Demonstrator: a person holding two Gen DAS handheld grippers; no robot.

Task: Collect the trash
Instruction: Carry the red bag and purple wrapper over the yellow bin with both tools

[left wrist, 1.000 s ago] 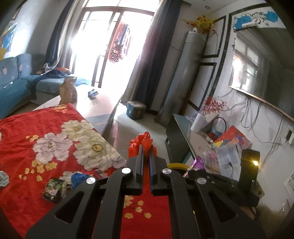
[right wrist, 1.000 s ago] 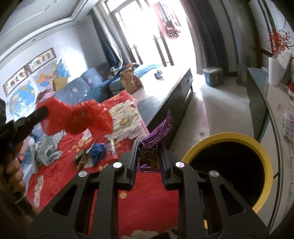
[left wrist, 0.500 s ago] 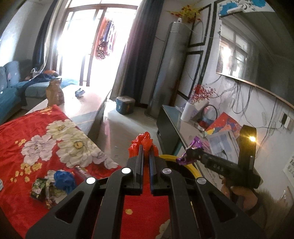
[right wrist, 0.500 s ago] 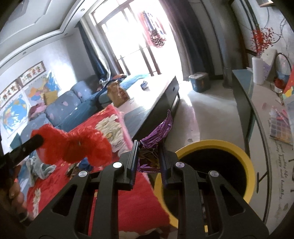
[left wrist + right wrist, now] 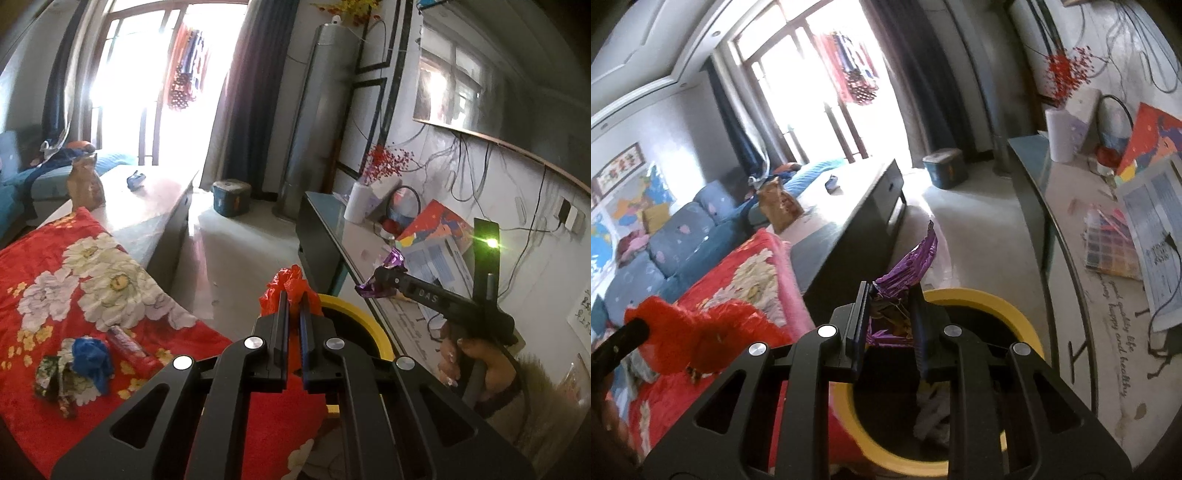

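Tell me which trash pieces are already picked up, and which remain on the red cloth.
Held: red plastic in left gripper, purple wrapper in right gripper. Blue wad and patterned wrappers remain on the cloth.

Red crumpled plastic scrap [image 5: 290, 286] pinched between black fingers, held beside the bin rim | purple foil wrapper [image 5: 907, 273] clamped upright, above the bin's mouth | yellow-rimmed black bin [image 5: 1015, 314] on floor beside red floral cloth, pale trash inside | blue wad [image 5: 90, 356] and wrappers lying on cloth
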